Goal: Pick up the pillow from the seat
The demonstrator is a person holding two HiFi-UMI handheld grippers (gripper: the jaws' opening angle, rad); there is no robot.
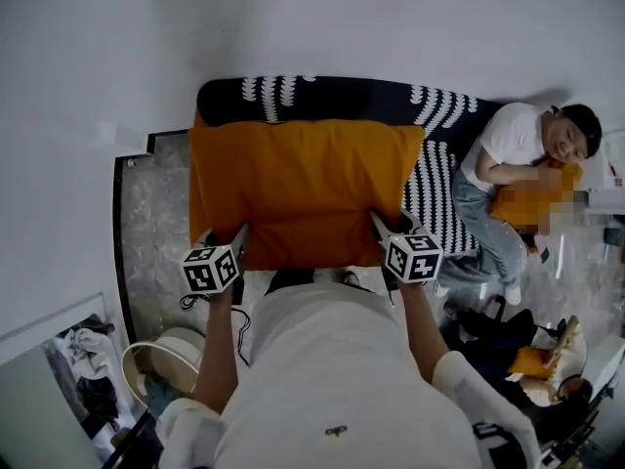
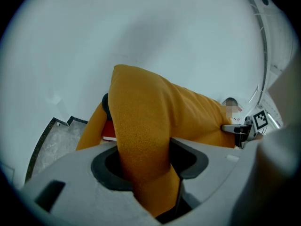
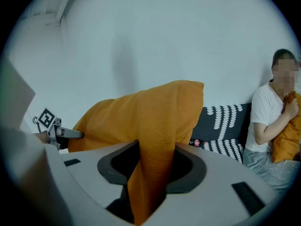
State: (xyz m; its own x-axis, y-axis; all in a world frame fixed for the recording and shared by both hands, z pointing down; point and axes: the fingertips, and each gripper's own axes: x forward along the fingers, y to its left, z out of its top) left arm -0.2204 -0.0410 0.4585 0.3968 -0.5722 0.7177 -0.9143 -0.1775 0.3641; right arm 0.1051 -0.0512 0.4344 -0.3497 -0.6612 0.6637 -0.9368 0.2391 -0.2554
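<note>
A large orange pillow (image 1: 303,189) hangs spread out in front of me, above the dark seat (image 1: 444,115) with its white pattern. My left gripper (image 1: 239,233) is shut on the pillow's near left corner. My right gripper (image 1: 379,225) is shut on the near right corner. In the left gripper view the orange fabric (image 2: 141,126) is bunched and pinched between the jaws of the left gripper (image 2: 146,168). The right gripper view shows the same: a fold of the pillow (image 3: 155,117) pressed between the jaws of the right gripper (image 3: 153,168). The pillow hides most of the seat.
A person (image 1: 508,164) in a white shirt sits on the seat's right end, hugging another orange pillow (image 1: 522,203). A small bottle (image 3: 195,142) lies on the seat (image 3: 225,121). Marble floor (image 1: 156,223) lies to the left, with a round white tub (image 1: 166,360) near my left side.
</note>
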